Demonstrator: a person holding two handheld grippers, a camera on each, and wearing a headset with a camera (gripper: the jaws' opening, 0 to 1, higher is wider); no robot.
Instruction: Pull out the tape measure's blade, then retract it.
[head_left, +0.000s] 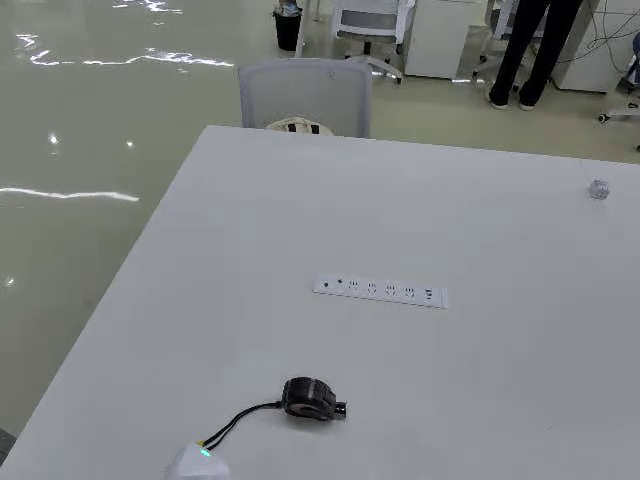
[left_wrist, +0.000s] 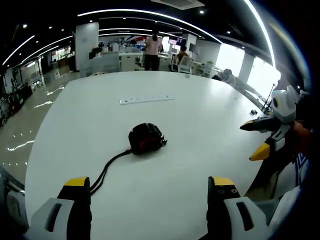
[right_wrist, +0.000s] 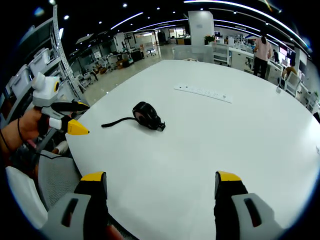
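White tabletop (head_left: 450, 220) runs out in front of me in a large open office with a glossy floor. I hold my left gripper (left_wrist: 148, 182) low over the near edge, its two yellow-tipped jaws spread wide with nothing between them. My right gripper (right_wrist: 160, 176) is the same, jaws wide apart over bare table and holding nothing. From the right gripper view, the left gripper (right_wrist: 80, 117) comes in at the side in my hand (right_wrist: 22, 130), jaws parted and pointing toward the work. From the left gripper view, the right gripper (left_wrist: 252, 140) comes in likewise, also parted. Ahead of both, near them but touched by neither, the tape measure (head_left: 310, 398) lies on the table, a black case on its side with only the blade's end hook showing at one end. Its black wrist cord (head_left: 240, 418) trails from the case back toward the near edge. Farther out, toward the middle of the table, a white power strip (head_left: 380, 291) lies flat, well apart from the tape measure. A small clear object (head_left: 598, 189) sits far off to the right. At the far edge stands a grey chair (head_left: 305, 95), and beyond it a person (head_left: 530, 50) stands among white desks.
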